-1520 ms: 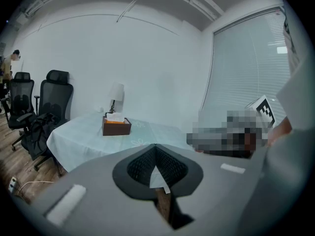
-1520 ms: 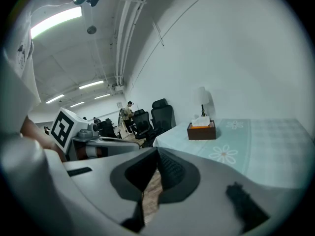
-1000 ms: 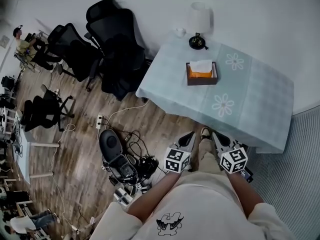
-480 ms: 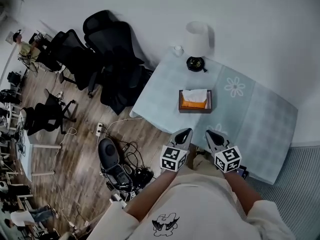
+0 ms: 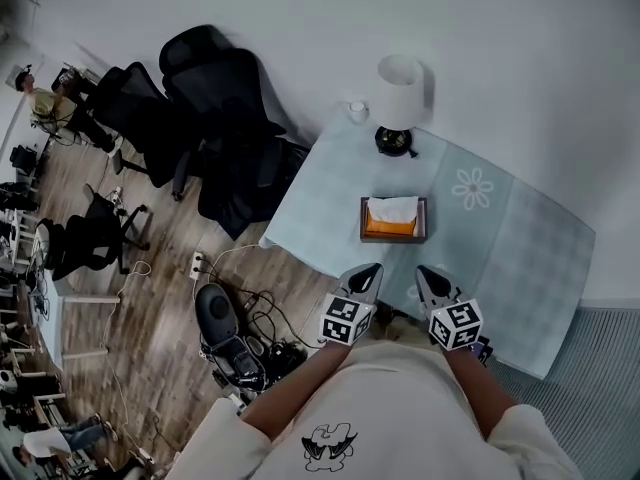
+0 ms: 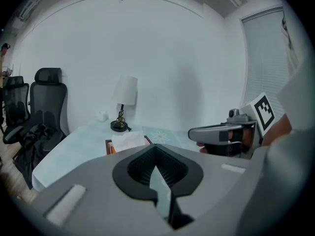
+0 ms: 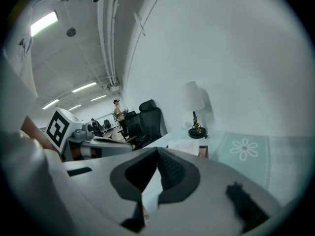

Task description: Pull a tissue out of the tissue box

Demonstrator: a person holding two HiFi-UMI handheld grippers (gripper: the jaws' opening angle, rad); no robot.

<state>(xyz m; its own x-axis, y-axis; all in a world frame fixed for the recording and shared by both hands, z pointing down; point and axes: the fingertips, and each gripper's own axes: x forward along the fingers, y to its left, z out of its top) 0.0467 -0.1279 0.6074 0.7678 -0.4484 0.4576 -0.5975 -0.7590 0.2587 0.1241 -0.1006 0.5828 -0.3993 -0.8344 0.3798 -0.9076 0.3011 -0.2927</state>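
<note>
A brown tissue box (image 5: 393, 231) with an orange inside stands on the pale blue tablecloth, and a white tissue (image 5: 393, 208) sticks out of its top. My left gripper (image 5: 373, 268) and right gripper (image 5: 423, 271) hover side by side over the table's near edge, short of the box and apart from it. Both are shut with nothing between the jaws. The left gripper view has the left gripper (image 6: 155, 145) pointing at the tissue (image 6: 128, 140), with the right gripper (image 6: 199, 133) beside it. From the right gripper (image 7: 157, 149), the tissue (image 7: 183, 146) lies just ahead.
The table (image 5: 330, 193) carries a white-shaded lamp (image 5: 398, 90) and a small white cup (image 5: 358, 111) at its far corner. Black office chairs (image 5: 225, 118) stand to the table's left. Cables and a dark device (image 5: 232, 333) lie on the wooden floor.
Both grippers have moved forward together from over the floor to the table's near edge. The tissue box now lies closer to them. Both stay shut.
</note>
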